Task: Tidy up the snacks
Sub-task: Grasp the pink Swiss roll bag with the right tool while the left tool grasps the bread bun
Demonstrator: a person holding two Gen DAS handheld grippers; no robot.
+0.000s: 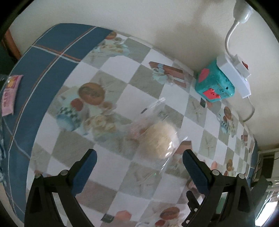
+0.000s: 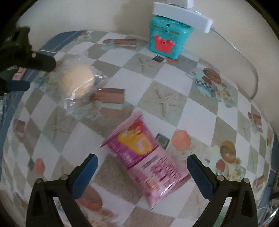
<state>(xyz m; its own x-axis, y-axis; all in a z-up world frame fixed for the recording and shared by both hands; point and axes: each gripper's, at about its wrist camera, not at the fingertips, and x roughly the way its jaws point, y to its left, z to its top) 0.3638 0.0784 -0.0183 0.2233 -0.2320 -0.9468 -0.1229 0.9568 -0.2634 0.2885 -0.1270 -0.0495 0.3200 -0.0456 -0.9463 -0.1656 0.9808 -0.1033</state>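
Blurred clear-wrapped bun [image 1: 162,141] and pink snack pack [image 2: 148,160] before spread left tongs [image 1: 139,158] and right tongs [image 2: 142,163].

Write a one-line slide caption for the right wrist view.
Open right gripper poised over a pink snack packet on the checkered tablecloth, clear-wrapped round cake beyond.

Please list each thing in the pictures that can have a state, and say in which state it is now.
left gripper: open, holding nothing, just short of the clear-wrapped bun
right gripper: open, holding nothing, over the pink snack pack
clear-wrapped bun: lying on the table, wrapper appears closed
pink snack pack: lying flat, appears sealed
second pink pack: lying flat near the table's edge
teal toy box: upright, lid shut, power strip on top
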